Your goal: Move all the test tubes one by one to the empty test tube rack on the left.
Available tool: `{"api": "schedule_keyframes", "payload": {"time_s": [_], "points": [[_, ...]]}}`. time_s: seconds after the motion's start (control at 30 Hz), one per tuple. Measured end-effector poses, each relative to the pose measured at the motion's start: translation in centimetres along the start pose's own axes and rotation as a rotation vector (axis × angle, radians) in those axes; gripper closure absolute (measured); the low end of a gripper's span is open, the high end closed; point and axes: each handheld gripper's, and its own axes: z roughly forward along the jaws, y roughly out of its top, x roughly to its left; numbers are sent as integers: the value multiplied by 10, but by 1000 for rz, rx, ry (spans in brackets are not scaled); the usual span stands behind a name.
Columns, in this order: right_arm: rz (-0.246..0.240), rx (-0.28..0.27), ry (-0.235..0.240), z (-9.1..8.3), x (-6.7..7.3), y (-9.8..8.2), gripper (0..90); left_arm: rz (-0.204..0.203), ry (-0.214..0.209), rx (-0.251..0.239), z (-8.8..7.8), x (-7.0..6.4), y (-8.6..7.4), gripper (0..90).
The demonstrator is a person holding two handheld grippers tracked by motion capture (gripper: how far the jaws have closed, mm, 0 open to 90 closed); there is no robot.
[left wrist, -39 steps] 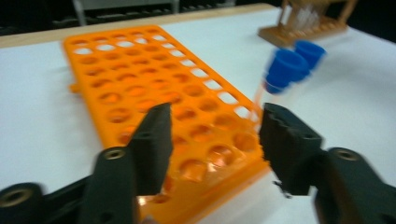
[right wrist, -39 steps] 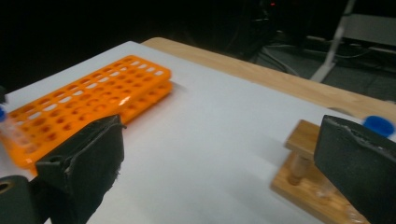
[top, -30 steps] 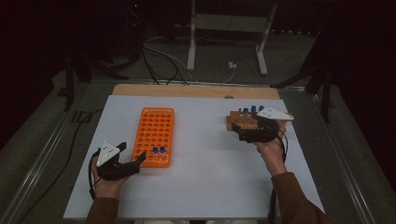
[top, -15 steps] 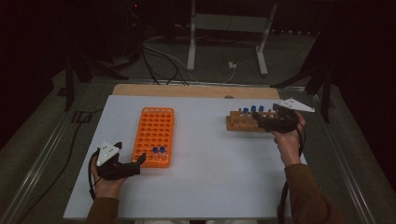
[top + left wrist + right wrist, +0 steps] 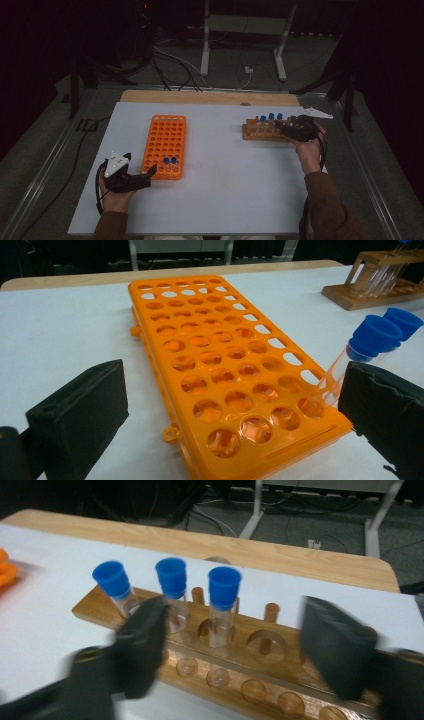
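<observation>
An orange tube rack lies left of centre with two blue-capped tubes at its near end. My left gripper sits at that end, open; its jaws have just been opening, and the tubes stand free beside its right jaw. A wooden rack at the right holds three blue-capped tubes. My right gripper is at it, open, jaws just closing. One tube stands between them, untouched.
The white board covers the table, with a wooden strip along its far edge. Cables and a metal stand lie on the dark floor beyond. The wooden rack also appears far off in the left gripper view.
My right hand has moved right along the wooden rack to its right end and dropped a little. The left hand has stayed by the orange rack.
</observation>
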Motion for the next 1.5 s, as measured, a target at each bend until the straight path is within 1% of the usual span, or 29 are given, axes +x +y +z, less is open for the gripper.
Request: {"api": "schedule_keyframes", "payload": {"time_s": [0.03,0.07,0.13,0.2,0.3,0.4,0.6,0.67,0.87,1.23,1.5], "points": [[-9,2,-6,2,1,-1,388,0,1,0,0,0,0,6],[-15,1,-13,3,2,-1,458,0,1,1,0,0,0,6],[-22,-5,-12,6,3,-2,538,0,-1,-1,0,0,0,6],[-21,-7,-7,9,4,-2,599,0,-1,0,0,0,0,6],[-28,-10,-15,13,6,-3,679,-3,-1,2,0,0,-1,6],[-20,-14,-23,17,7,-5,733,-1,-1,2,0,0,-1,6],[-18,-11,-24,24,11,-7,750,-4,0,2,0,0,-1,6],[-8,-18,-23,25,12,-7,750,-5,-1,2,0,0,-1,6],[-5,-23,-33,26,14,-7,760,-4,-2,2,0,0,-1,6],[-8,-33,-43,23,16,-9,769,-5,-2,4,0,0,-1,6],[-5,-61,-42,13,13,-2,769,-8,-2,4,0,0,-1,6]]}}
